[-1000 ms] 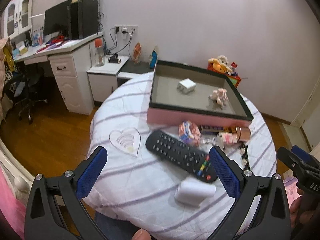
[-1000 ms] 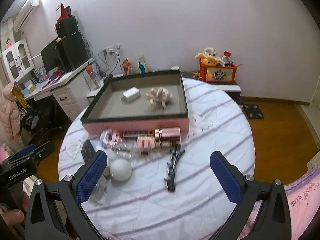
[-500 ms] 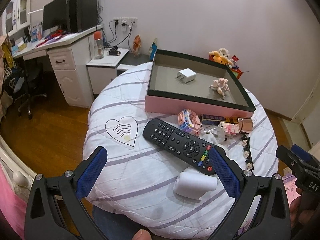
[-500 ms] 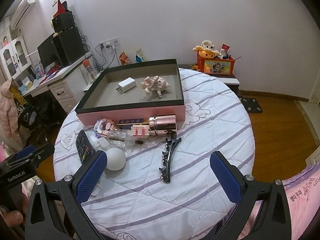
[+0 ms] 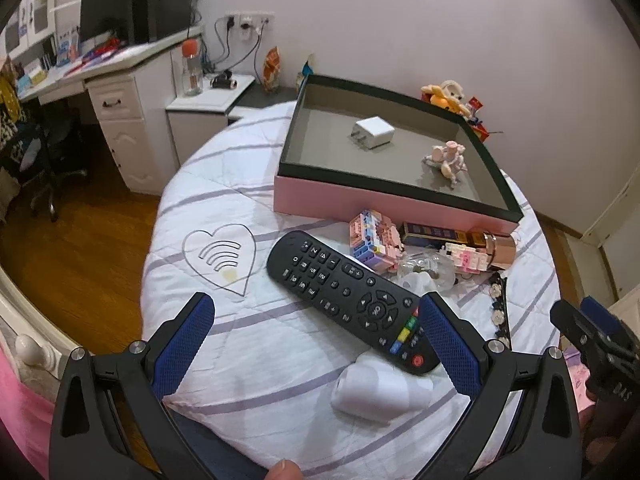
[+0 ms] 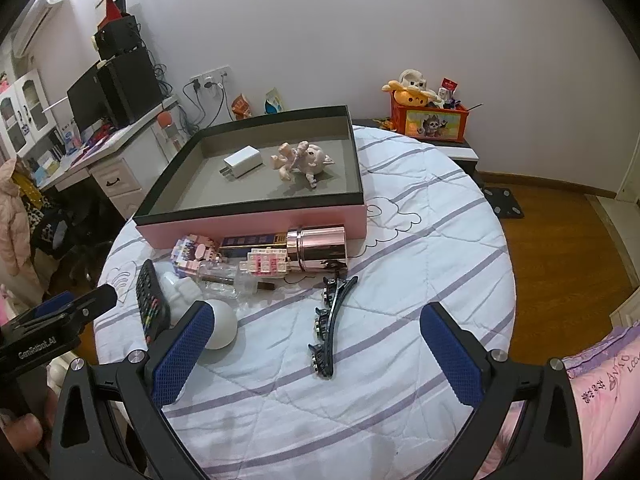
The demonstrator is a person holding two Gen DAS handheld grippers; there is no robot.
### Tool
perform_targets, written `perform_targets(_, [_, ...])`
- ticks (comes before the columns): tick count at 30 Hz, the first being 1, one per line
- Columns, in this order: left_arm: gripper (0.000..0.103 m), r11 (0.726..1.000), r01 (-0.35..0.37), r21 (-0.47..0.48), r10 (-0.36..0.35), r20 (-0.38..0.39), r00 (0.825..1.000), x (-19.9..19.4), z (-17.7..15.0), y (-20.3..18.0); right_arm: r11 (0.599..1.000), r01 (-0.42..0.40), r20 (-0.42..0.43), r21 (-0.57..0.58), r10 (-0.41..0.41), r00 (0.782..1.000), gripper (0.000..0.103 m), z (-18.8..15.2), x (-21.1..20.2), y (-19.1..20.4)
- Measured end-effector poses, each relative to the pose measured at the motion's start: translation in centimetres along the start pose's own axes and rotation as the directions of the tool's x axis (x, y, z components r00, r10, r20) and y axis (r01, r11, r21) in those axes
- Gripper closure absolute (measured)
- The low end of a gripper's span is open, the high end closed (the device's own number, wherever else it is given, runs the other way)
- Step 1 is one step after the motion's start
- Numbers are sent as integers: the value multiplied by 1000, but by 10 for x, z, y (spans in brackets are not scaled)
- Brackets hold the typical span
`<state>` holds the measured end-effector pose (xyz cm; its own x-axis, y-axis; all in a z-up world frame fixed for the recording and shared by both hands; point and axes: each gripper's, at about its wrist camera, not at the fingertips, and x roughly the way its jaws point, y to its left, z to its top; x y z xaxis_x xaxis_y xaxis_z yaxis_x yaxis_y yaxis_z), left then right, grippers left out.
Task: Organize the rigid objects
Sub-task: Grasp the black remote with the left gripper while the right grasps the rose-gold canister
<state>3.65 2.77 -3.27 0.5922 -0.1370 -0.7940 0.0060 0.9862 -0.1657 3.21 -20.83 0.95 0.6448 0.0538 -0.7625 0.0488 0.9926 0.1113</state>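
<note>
A white desk (image 5: pixel 120 80) with a monitor (image 5: pixel 106 12) stands at 10 o'clock; an orange toy box (image 6: pixel 430 122) sits at 1 o'clock, against the wall (image 6: pixel 320 20).

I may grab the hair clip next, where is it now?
In the right wrist view the hair clip lies on the quilt between the open right claw fingers, just below the rose-gold cylinder, right of the white ball.

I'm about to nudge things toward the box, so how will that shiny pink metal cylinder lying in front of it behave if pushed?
The pink cylinder lies on its side, so it would probably roll. Its glossy surface looks slippery. The quilted cover may slow it.
</note>
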Motion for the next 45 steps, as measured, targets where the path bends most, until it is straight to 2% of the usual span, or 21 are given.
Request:
perform_targets(9, [0,998,-9,-62,3,-92,996,41,7,-1,1000,2,-24,2,-2,1000,0,6,16,-4])
perform_targets(14, [0,993,-15,-113,3,-107,994,52,9,4,1000,7,-36,6,-7,999,0,13,30,-7])
perform_targets(20, [0,987,-35,-155,7,-177,984,78,5,7,1000,2,-43,8,-1,999,0,20,40,-8])
perform_targets(24, [3,988,-32,-151,8,-157,988,80,2,7,1000,2,-55,1,-2,998,0,21,47,-7])
perform_targets(27, [18,990,-2,-144,-17,-134,991,74,1,12,1000,1,-64,1,-1,998,0,23,54,-8])
perform_targets(31, [49,989,49,-140,-65,-111,992,68,5,20,1000,5,-77,19,-3,997,0,27,66,-11])
perform_targets(32, [53,989,59,-134,-73,-108,991,68,6,20,1000,5,-79,25,-3,997,0,28,69,-11])
perform_targets(39, [70,990,68,-127,-81,-95,992,69,11,35,999,12,-84,43,-8,996,0,39,85,-13])
perform_targets(40, [77,989,67,-132,-81,-104,991,72,10,38,999,14,-86,44,-10,996,0,40,88,-13])
perform_targets(45, [79,990,79,-113,-90,-97,991,73,8,41,999,28,-112,42,-24,993,0,45,104,-12])
